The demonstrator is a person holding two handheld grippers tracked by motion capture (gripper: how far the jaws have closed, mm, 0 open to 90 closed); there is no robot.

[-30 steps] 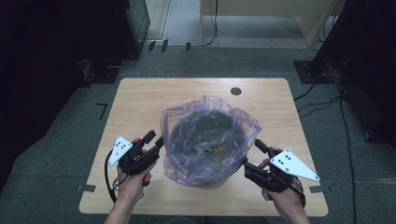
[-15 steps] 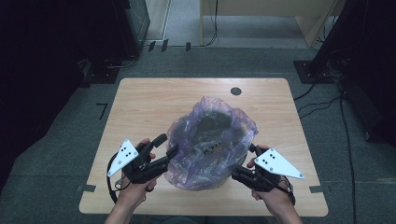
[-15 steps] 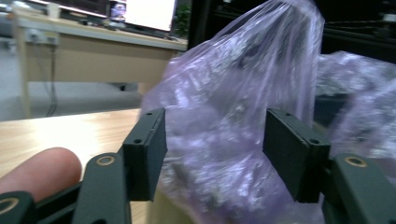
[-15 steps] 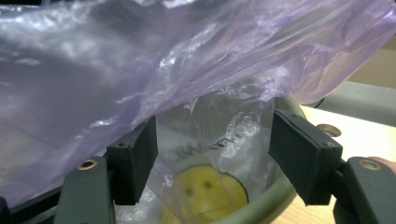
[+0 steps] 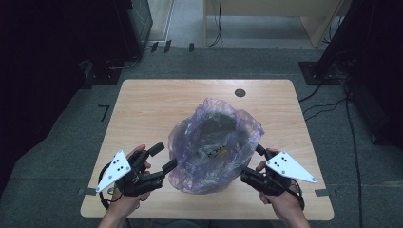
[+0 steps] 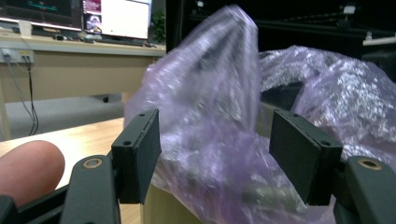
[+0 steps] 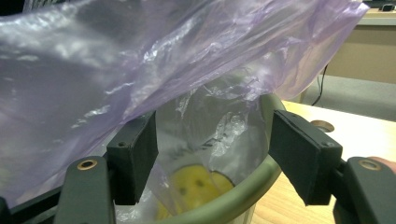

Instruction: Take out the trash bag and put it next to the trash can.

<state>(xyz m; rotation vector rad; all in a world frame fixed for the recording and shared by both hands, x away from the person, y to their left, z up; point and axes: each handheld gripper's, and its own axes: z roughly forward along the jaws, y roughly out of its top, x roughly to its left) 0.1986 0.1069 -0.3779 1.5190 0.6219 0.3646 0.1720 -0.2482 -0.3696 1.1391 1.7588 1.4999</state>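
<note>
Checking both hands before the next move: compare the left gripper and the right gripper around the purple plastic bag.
The left gripper sits at the near-left side of the crinkled purple plastic bag, its jaws spread around bunched film; the right gripper is at the near-right side. In the right gripper view, the jaws straddle the olive-green bin rim under the film; in the left gripper view, bag film lies between the jaws. Both are open.

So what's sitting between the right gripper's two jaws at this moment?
In the right gripper view, the open right gripper has thin purple bag film and the green bin rim between its jaws.
</note>
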